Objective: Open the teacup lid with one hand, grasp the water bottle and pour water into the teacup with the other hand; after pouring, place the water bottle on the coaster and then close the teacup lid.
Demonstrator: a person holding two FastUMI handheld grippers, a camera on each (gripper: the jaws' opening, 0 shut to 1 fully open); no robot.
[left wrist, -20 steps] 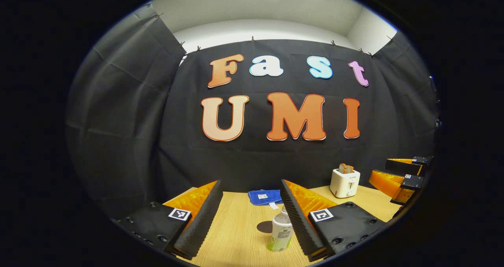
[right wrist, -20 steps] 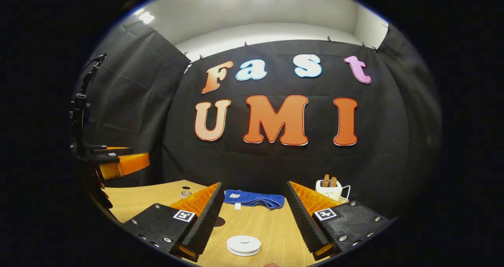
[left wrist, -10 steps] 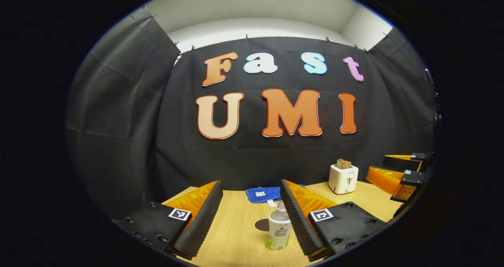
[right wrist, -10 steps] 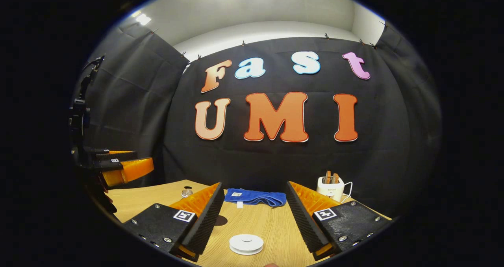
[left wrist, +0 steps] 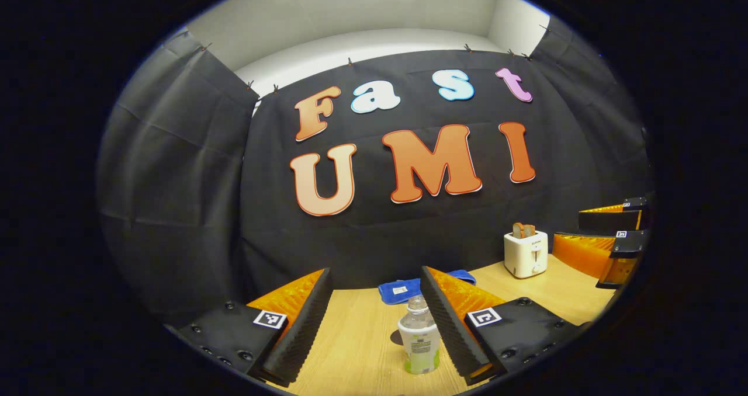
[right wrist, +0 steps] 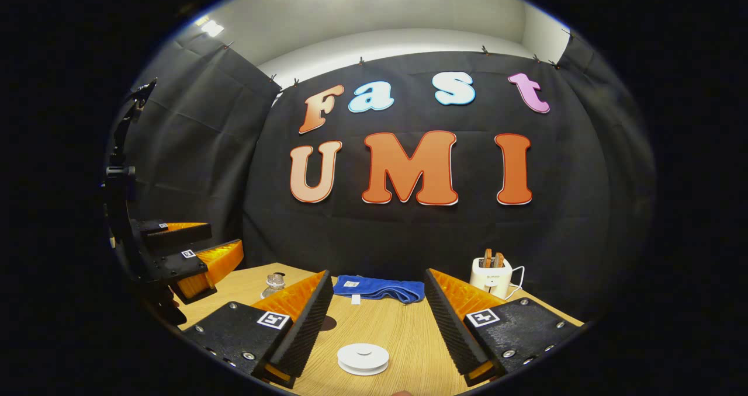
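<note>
A clear water bottle (left wrist: pixel 419 342) with a green and white label stands on the wooden table (left wrist: pixel 356 349). It sits between the fingers of my open left gripper (left wrist: pixel 374 272), close to the right-hand finger and untouched. Just behind it lies a dark round coaster (left wrist: pixel 396 337), partly hidden. The white round teacup lid (right wrist: pixel 363 358) with a small knob lies low between the fingers of my open right gripper (right wrist: pixel 377 274), untouched. In the right gripper view the coaster (right wrist: pixel 327 324) shows beside the left finger, the bottle top (right wrist: pixel 273 282) behind it, and the left gripper (right wrist: pixel 196 256) hovers at the far left.
A folded blue cloth (right wrist: pixel 380 288) lies at the back of the table by the black wall. A white toaster (right wrist: pixel 491 276) holding toast stands at the back right, also seen as the toaster (left wrist: pixel 526 253) in the left gripper view, near the right gripper (left wrist: pixel 608 245).
The left gripper has tilted and dropped closer to the table and the bottle. The right gripper has hardly moved; the lid stays between its fingers.
</note>
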